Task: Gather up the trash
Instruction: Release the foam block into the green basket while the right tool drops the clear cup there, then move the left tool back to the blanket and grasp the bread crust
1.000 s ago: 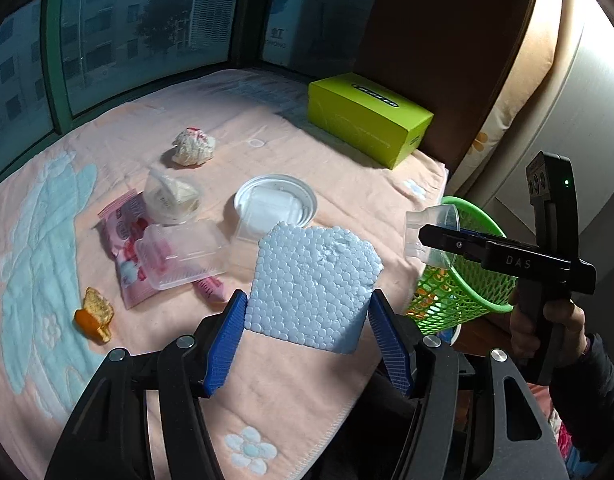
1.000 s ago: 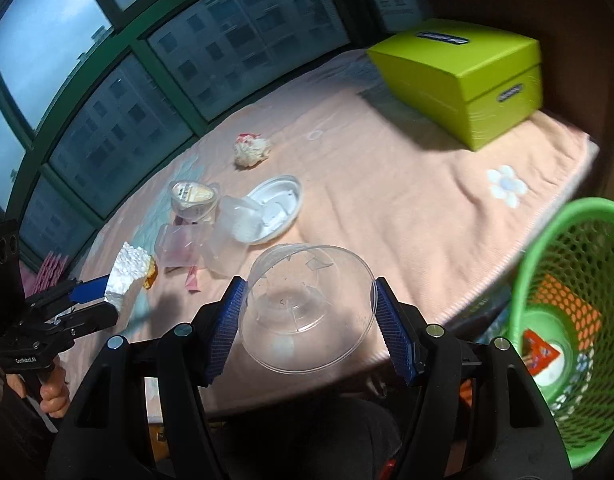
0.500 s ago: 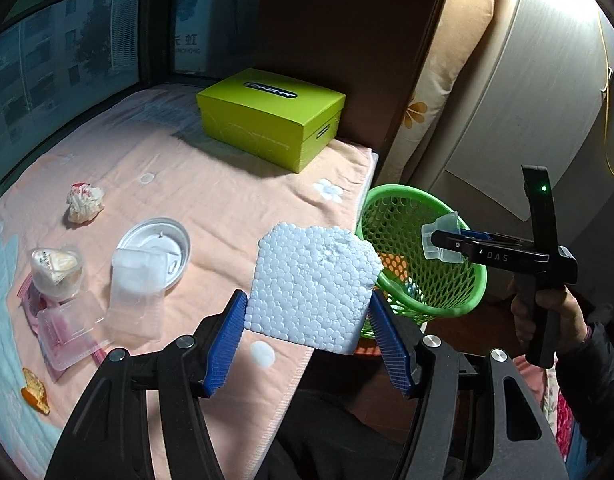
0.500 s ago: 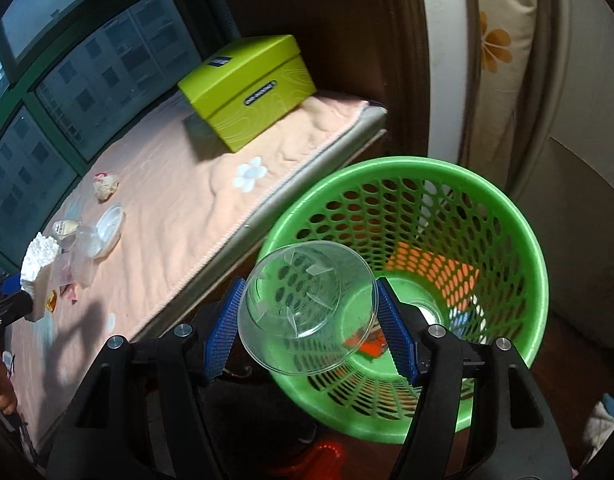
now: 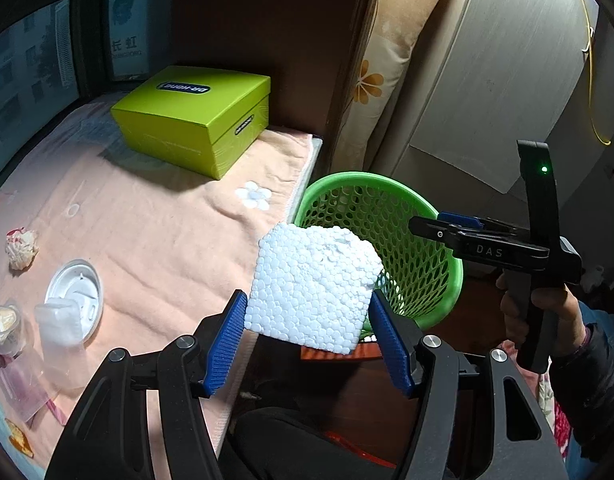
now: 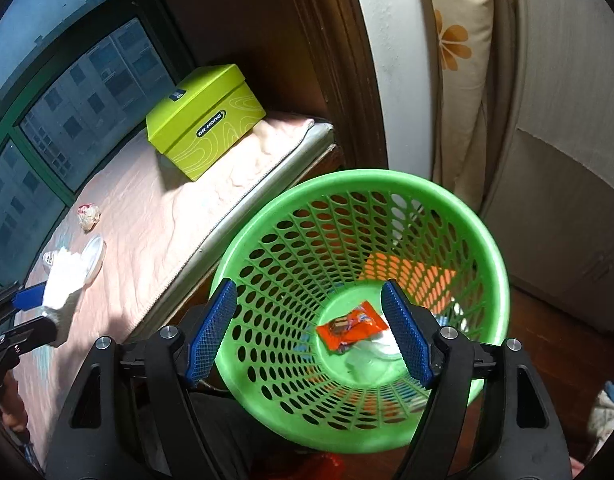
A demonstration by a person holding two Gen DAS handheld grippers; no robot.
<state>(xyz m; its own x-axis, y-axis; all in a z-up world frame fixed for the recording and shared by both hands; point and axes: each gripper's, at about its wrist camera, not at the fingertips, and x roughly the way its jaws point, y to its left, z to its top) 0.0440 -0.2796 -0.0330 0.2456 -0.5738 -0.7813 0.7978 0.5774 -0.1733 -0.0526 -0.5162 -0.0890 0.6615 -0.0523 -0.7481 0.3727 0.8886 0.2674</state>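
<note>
The left gripper point(image 5: 313, 336) pinches a white foam piece point(image 5: 315, 286) between its blue pads point(image 5: 227, 344), holding it in the air just beside the rim of the green basket point(image 5: 411, 264), over the edge of the pink blanket point(image 5: 147, 232). The right gripper point(image 6: 313, 334) hangs above the basket's mouth; its jaws have just been opening and now stand spread with nothing between them. At the bottom of the basket lie an orange wrapper point(image 6: 351, 326) and some pale, clear scraps point(image 6: 367, 356) that cannot be told apart. On the blanket remain a crumpled wrapper point(image 5: 22, 248), a round white lid point(image 5: 77, 292), a clear plastic container point(image 5: 59, 324) and a small cup point(image 5: 3, 320), well apart from the lime-green box point(image 5: 191, 120) by the wall.
</note>
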